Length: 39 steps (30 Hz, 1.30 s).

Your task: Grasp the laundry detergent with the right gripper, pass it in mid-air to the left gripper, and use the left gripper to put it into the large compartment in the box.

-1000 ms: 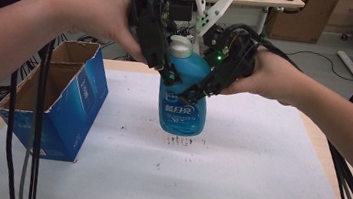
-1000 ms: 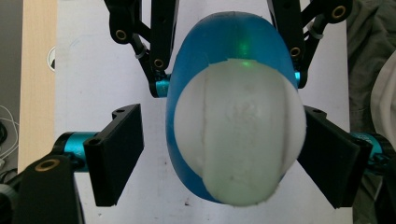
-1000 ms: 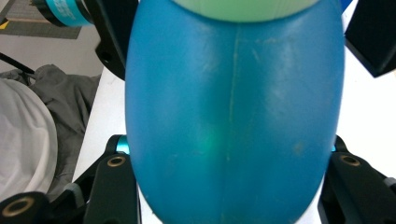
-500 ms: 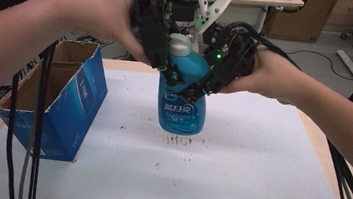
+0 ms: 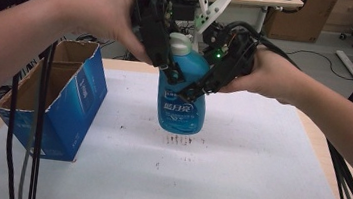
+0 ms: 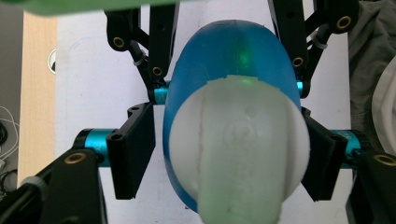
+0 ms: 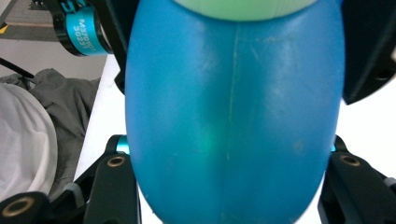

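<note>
Left gripper [image 5: 171, 74]: closed on the upper part of the blue bottle [image 5: 181, 97], coming down from above on the bottle's left shoulder. In the left gripper view its two black jaws sit against either side of the bottle body, just below the white cap [image 6: 236, 149].

Right gripper [image 5: 193, 88]: also clamped on the bottle, from the right side, jaws angled down and inward. In the right gripper view the blue body [image 7: 231, 116] sits between the two jaws and presses close to the camera; a green light glows on the gripper housing in the high view.

Bottle: upright, label facing the camera, cap at top. Its base appears to sit just above the white sheet [image 5: 236, 177] covering the table [image 5: 323, 141], near the sheet's middle; I cannot tell for certain whether it touches. A patch of small dark marks [image 5: 182, 141] lies on the sheet just in front of the base.

Surroundings: an open blue cardboard box [image 5: 56, 103] stands at the left of the table, well apart from the bottle, flaps up. Black cables [image 5: 37, 129] hang across the box side.
</note>
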Each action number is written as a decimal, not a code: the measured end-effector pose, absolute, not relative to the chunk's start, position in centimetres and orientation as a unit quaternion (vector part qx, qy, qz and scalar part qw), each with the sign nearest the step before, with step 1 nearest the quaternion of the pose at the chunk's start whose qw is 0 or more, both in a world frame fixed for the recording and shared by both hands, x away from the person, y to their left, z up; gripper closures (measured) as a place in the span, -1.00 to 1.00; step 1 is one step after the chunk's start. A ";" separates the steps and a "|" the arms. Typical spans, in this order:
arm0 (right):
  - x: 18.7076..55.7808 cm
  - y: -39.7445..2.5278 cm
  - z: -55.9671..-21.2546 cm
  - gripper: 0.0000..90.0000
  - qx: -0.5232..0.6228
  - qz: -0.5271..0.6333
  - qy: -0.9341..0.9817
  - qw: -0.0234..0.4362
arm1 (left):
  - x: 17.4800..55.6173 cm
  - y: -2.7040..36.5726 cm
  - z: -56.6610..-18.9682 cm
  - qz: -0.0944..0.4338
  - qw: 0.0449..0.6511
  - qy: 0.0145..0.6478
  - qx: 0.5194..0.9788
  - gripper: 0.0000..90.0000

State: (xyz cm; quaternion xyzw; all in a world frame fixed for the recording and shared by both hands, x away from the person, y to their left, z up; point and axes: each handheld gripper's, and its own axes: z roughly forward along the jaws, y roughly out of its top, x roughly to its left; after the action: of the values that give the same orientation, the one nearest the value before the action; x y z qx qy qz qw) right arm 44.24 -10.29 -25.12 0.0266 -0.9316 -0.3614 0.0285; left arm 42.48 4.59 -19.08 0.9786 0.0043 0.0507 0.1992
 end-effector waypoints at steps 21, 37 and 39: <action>44.3 -10.3 -25.1 0.00 0.028 -0.360 -0.932 0.025 | 42.4 4.4 -19.0 0.049 0.199 0.006 0.979 -0.23; 44.3 -10.2 -25.2 0.00 0.022 -0.364 -0.931 0.024 | 42.3 4.4 -19.0 0.052 0.198 0.003 0.979 -0.17; 44.4 -10.3 -25.2 0.00 0.021 -0.364 -0.931 0.027 | 42.4 4.5 -18.9 0.053 0.200 0.003 0.978 -0.17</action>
State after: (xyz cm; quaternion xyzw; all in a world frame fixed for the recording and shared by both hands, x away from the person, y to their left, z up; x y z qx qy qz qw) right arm 44.36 -10.25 -25.16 0.0210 -0.9306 -0.3644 0.0270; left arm 42.37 4.48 -18.95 0.9783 0.0029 0.0535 0.2002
